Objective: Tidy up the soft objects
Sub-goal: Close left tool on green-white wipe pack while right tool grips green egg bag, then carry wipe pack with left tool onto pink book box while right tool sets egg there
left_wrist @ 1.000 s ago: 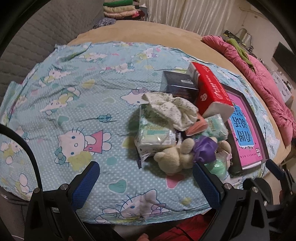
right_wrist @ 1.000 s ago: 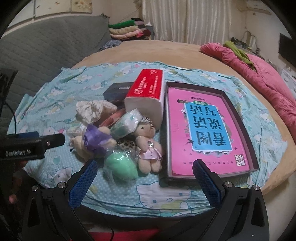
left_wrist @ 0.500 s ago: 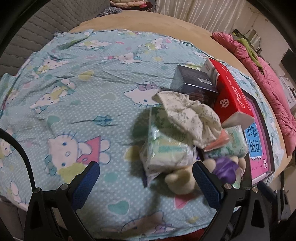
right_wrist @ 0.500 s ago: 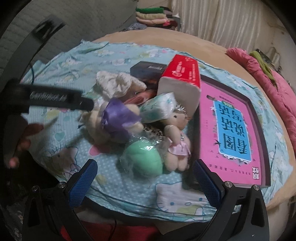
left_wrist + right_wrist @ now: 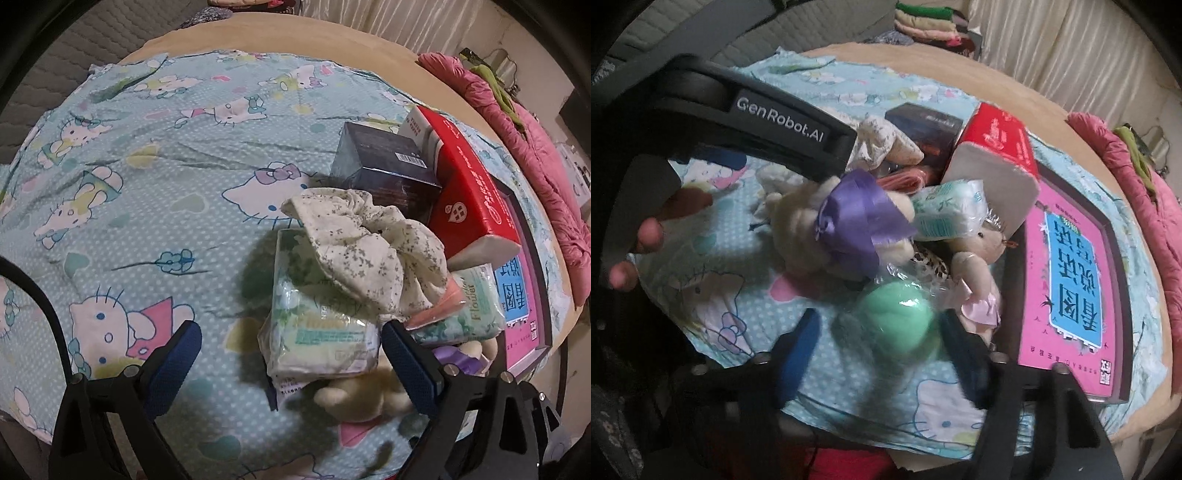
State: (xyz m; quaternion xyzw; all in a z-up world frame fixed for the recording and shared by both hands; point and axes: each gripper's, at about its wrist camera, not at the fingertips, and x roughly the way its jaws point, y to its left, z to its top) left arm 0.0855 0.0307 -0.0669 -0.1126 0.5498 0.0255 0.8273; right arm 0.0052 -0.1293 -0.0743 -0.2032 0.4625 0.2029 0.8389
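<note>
A pile of soft things lies on a Hello Kitty sheet (image 5: pixel 147 184). My left gripper (image 5: pixel 291 354) is open and hovers just above a wrapped tissue pack (image 5: pixel 321 339), which shows between its blue pads. A floral cloth (image 5: pixel 369 251) drapes over that pack. A cream plush bear (image 5: pixel 849 221) with a purple bow lies beside it. My right gripper (image 5: pixel 882 350) is closing around a green ball in clear wrap (image 5: pixel 897 325); the left pad still stands apart from it. A small doll in pink (image 5: pixel 975 266) lies right of the ball.
A red tissue box (image 5: pixel 469 192), a dark box (image 5: pixel 384 170) and a pink book in a dark tray (image 5: pixel 1071 266) crowd the pile's far and right sides. A pink quilt (image 5: pixel 1137 192) lies along the right. The left gripper's black body (image 5: pixel 783 122) and a hand (image 5: pixel 650 236) fill the right view's left.
Both grippers have dropped closer to the pile. The right jaws have narrowed around the green ball. The left gripper's body now looms large in the right wrist view.
</note>
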